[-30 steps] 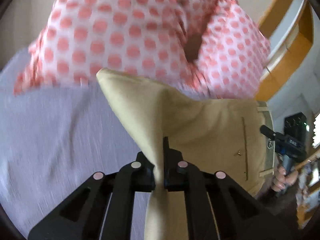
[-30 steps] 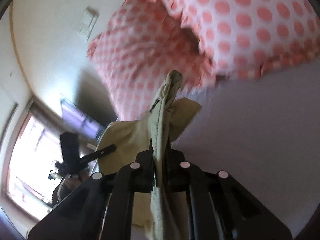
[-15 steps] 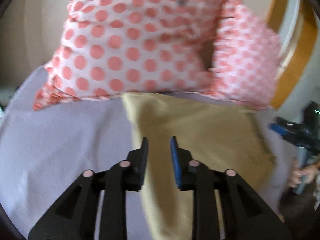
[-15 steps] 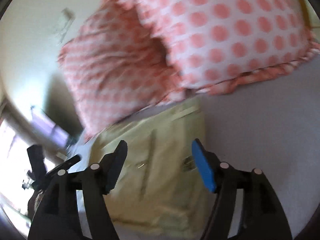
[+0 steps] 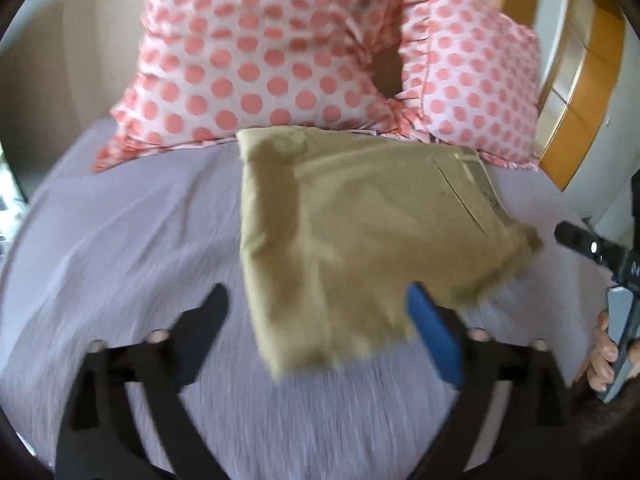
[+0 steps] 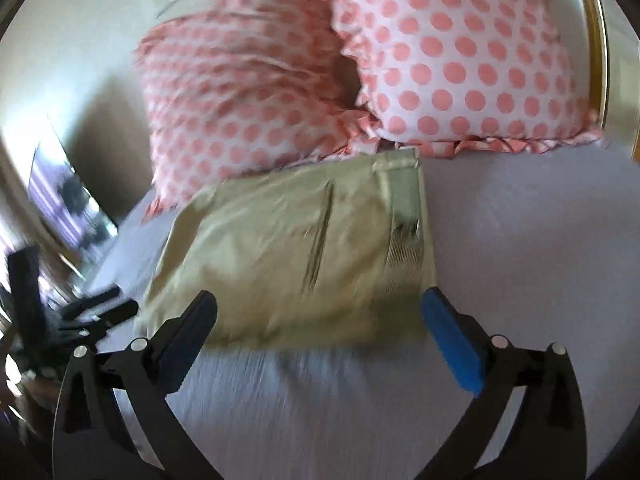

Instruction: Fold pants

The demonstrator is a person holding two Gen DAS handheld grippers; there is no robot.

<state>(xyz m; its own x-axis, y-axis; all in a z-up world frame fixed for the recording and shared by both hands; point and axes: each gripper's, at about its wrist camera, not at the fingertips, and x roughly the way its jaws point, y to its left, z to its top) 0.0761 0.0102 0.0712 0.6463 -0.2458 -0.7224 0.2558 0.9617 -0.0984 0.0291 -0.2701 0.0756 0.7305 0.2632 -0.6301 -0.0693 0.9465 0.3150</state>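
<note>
The khaki pants [image 5: 360, 232] lie folded into a flat rectangle on the lavender bed sheet [image 5: 120, 248], their far edge against the pillows. In the right wrist view the pants [image 6: 296, 256] show a back pocket slit and the waistband on the right side. My left gripper [image 5: 316, 308] is open and empty, just in front of the pants' near frayed edge. My right gripper [image 6: 320, 312] is open and empty, its fingers wide apart above the pants' near edge. Each gripper appears at the edge of the other's view.
Two white pillows with pink dots [image 5: 280, 60] [image 6: 460, 60] lean at the head of the bed behind the pants. A wooden headboard frame [image 5: 580, 92] stands at the right. The sheet [image 6: 520, 240] extends around the pants.
Both grippers were shut on the lifted pants a second ago. They let go, opened wide and drew back. The pants now lie flat and folded on the sheet.
</note>
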